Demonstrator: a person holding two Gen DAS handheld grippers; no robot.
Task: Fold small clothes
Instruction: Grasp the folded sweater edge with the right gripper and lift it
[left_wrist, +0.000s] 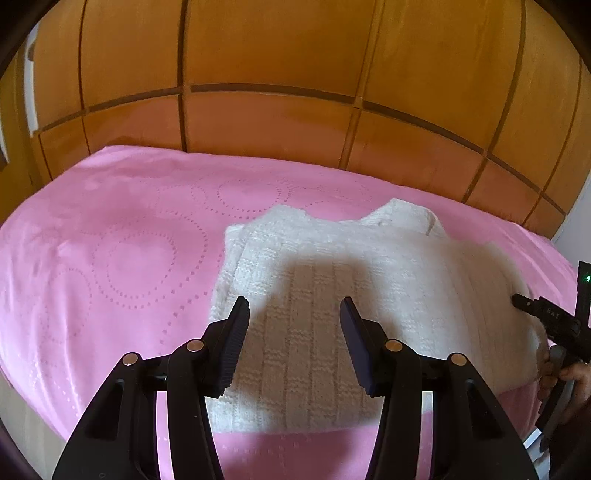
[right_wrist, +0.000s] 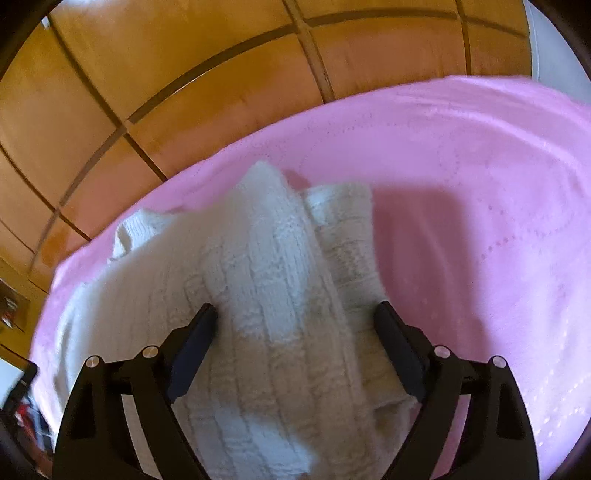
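1. Two hand-held grippers, both spread: left hand-held gripper (left_wrist: 293, 314) hovers over the white knit garment (left_wrist: 351, 280), pinching nothing.
2. Right hand-held gripper (right_wrist: 295, 321) spread, fingers either side of a raised fold of the garment (right_wrist: 266, 266); contact unclear.
3. Garment lies near the bed's front edge, on pink bedspread (left_wrist: 110, 229).
4. Wooden panels (left_wrist: 266, 74) behind.

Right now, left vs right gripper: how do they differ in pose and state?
The left gripper hangs over the sweater's flat ribbed front; the right gripper straddles a raised fold at its side.
The left gripper's jaws stand narrower apart than the right gripper's.
The left gripper's view is sharp; the right gripper's is blurred.
Both are open, holding nothing, above the pink bedspread.
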